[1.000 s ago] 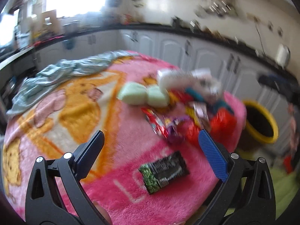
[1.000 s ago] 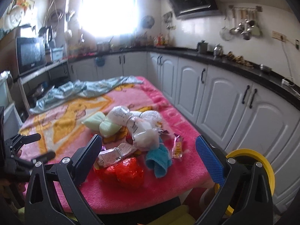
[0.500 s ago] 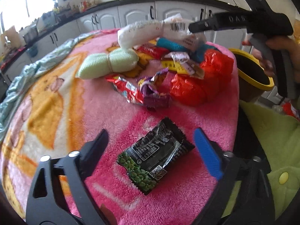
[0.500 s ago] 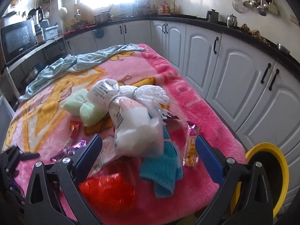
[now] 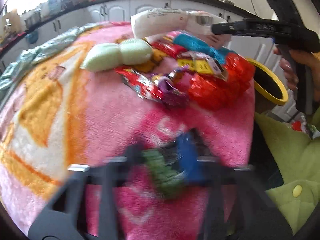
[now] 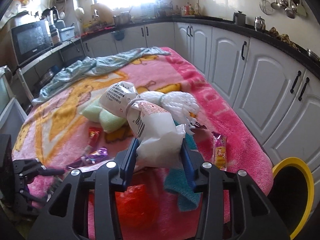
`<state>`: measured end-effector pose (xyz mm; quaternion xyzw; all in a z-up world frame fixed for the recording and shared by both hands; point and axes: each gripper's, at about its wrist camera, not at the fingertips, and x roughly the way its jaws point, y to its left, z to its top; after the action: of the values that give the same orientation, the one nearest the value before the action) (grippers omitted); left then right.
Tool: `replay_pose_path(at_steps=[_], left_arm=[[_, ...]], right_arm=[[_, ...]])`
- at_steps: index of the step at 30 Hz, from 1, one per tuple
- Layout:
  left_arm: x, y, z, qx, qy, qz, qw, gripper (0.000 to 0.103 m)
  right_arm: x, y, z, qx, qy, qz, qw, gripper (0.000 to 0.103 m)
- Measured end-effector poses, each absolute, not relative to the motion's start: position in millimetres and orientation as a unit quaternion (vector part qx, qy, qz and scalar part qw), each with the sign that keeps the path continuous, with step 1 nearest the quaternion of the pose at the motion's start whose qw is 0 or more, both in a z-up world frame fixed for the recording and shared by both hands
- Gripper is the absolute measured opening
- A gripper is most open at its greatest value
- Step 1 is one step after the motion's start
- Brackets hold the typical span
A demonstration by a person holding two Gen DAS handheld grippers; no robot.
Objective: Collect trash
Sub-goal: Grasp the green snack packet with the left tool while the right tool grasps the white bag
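My left gripper (image 5: 162,156) is blurred and shut on a black and green snack packet (image 5: 162,170) on the pink blanket (image 5: 100,110). My right gripper (image 6: 160,150) is shut on a white plastic bag (image 6: 156,132) tied with a band; it also shows from the side in the left wrist view (image 5: 236,28). A pile of trash lies behind: red wrappers (image 5: 216,88), a purple wrapper (image 5: 172,94), a yellow packet (image 5: 198,66), a pink snack bar (image 6: 220,150).
A yellow-rimmed black bin (image 6: 292,196) stands on the floor at the table's right edge; it also shows in the left wrist view (image 5: 268,80). Green sponges (image 5: 118,56), a teal cloth (image 6: 184,190) and a light-blue cloth (image 6: 96,66) lie on the blanket. White cabinets (image 6: 260,76) line the right.
My left gripper dropped onto the black and green packet and closed on it. My right gripper moved forward and closed on the white bag.
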<state>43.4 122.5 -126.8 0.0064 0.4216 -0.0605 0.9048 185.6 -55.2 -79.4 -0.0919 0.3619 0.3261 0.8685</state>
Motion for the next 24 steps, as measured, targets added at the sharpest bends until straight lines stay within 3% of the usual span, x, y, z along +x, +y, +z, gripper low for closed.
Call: replay_pose_path(at_steps=[14, 15, 16, 21, 24], left_arm=[[24, 133, -115, -0.035, 0.416, -0.114, 0.901, 0.009], [23, 132, -116, -0.038, 0.417, -0.122, 0.9, 0.001], [21, 131, -117, -0.037, 0.421, -0.125, 0.898, 0.0], [16, 126, -125, -0.025, 0.435, -0.135, 0.89, 0.0], [12, 130, -119, -0.047, 0.426, -0.139, 0.893, 0.012]], right_arm=[[164, -65, -45, -0.054, 0.333, 0.344, 0.876, 0.038], [163, -68, -42, -0.051, 0.328, 0.343, 0.879, 0.038], [162, -69, -40, -0.05, 0.326, 0.342, 0.88, 0.038], [161, -75, -33, -0.04, 0.318, 0.34, 0.884, 0.038], [158, -76, -30, -0.04, 0.31, 0.337, 0.888, 0.038]])
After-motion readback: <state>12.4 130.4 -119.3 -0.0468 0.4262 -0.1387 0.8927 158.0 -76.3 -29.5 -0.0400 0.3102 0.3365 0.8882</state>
